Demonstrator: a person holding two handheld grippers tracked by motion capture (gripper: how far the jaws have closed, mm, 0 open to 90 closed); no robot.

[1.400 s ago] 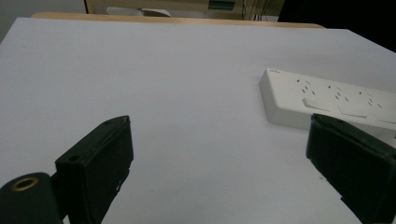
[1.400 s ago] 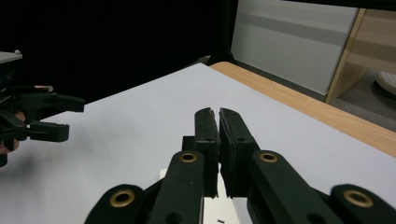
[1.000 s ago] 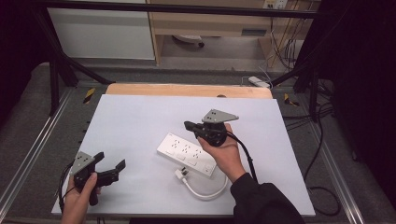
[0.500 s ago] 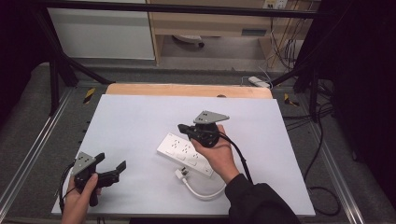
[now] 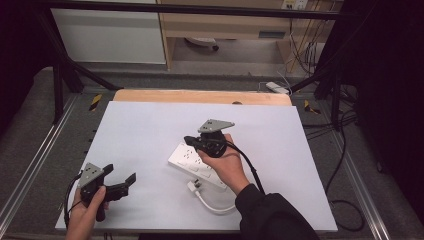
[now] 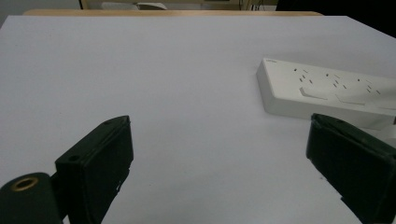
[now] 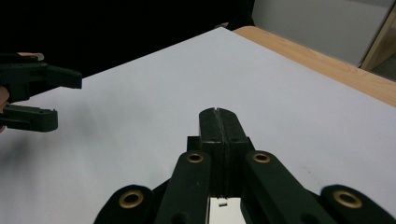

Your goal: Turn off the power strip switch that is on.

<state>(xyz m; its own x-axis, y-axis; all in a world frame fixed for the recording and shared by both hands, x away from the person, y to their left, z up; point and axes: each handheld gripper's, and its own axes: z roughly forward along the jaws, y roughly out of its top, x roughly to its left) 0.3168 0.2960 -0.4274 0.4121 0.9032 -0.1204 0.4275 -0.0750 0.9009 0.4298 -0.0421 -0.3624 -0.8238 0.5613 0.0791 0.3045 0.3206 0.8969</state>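
You are working in a lab-like test bay: a white-covered surface [image 5: 150, 125] sits inside a black metal frame [image 5: 60, 80], loose cables [image 5: 345, 120] trail over grey carpet, and plain cabinets [image 5: 110, 35] stand behind.

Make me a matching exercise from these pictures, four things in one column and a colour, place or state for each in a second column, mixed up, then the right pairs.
Things:
1. power strip
2. left gripper
3. right gripper
4. wooden edge

Descriptions:
A. jaws pressed together, nothing between them
B. tan band along the far side of the white table
C. jaws wide apart, near the front left corner
D. white, lying flat with a short cord

Pairs: 1-D, 2-C, 3-A, 4-B
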